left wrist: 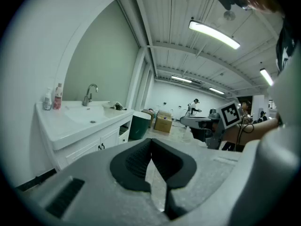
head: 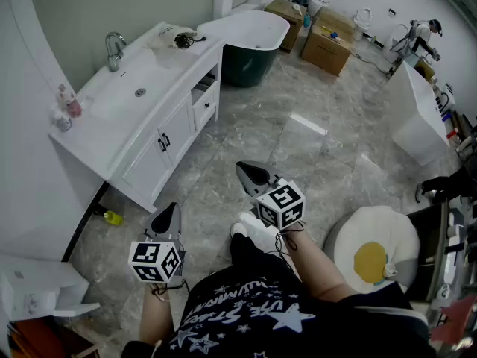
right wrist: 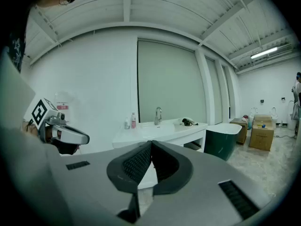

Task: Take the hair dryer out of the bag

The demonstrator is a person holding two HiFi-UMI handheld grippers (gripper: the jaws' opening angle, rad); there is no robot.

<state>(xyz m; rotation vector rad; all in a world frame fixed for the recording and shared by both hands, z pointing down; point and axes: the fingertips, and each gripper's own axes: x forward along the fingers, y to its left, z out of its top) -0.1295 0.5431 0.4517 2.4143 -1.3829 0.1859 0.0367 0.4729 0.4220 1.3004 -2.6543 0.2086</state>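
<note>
Start of the task: left gripper (head: 170, 213) and right gripper (head: 250, 171), both closed and empty at lower centre, must first approach the hair dryer (head: 183, 41) in its bag (head: 165, 34) on the vanity counter (head: 89, 129), upper left.

A desk (head: 168, 62) runs along the left wall, with a sink (head: 138, 88) set in its middle and a tap (head: 114, 49) behind the sink. Bottles (head: 68, 108) stand at the desk's near end and a bag (head: 173, 36) lies at its far end. A bathtub (head: 250, 39) stands just beyond that end, with boxes (head: 326, 43) to its right. A small bottle (head: 112, 217) lies on the floor under the near end. The left tool (head: 173, 209) and right tool (head: 242, 167) hang over the floor, well apart from the desk. A round cushion (head: 376, 248) lies at the right.
</note>
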